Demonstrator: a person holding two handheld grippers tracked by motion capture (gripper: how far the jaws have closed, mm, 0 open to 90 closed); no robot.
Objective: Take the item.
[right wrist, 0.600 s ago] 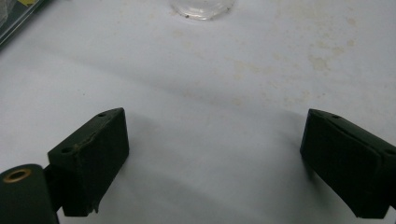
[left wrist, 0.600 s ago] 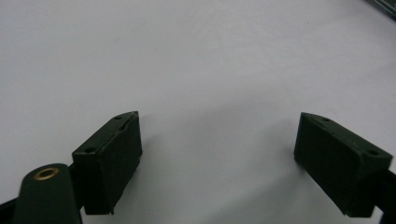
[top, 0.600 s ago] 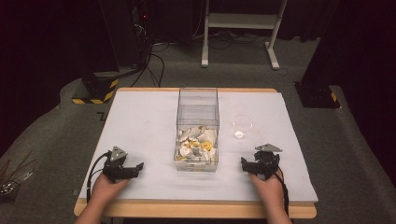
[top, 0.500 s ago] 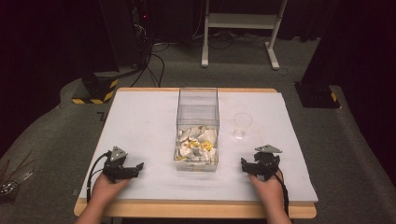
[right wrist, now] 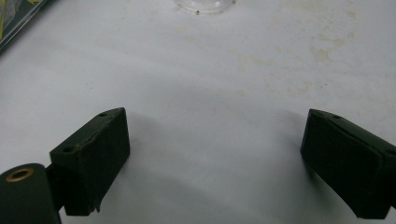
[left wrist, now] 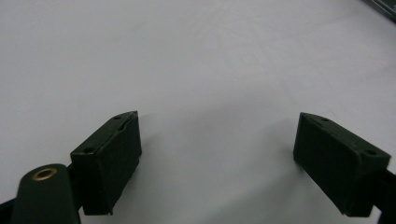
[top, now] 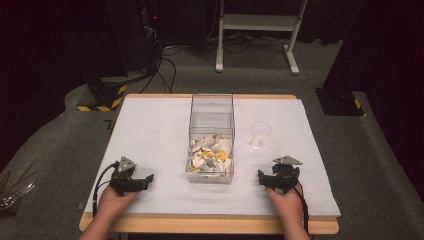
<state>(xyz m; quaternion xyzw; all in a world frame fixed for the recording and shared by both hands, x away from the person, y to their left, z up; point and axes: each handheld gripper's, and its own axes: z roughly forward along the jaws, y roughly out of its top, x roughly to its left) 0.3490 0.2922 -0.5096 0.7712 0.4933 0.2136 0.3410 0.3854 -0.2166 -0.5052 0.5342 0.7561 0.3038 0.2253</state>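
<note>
A clear plastic box point(top: 211, 137) stands in the middle of the white table point(top: 150, 130), holding several white and yellow pieces in its near half. A small clear cup point(top: 259, 134) sits just right of it; its base point(right wrist: 203, 5) peeks in at the top of the right gripper view. My left gripper point(top: 142, 181) rests low on the table near the front left, open, with nothing between its pads point(left wrist: 109, 158). My right gripper point(top: 265, 179) rests near the front right, also open and holding nothing, its pads point(right wrist: 93, 158) wide apart over bare table.
Faint stains mark the table surface point(right wrist: 322, 53) ahead of the right gripper. A corner of the box point(right wrist: 18, 18) shows at the upper left of the right gripper view. Beyond the table lie grey floor, cables, a dark stand point(top: 107, 95) and a white frame point(top: 255, 25).
</note>
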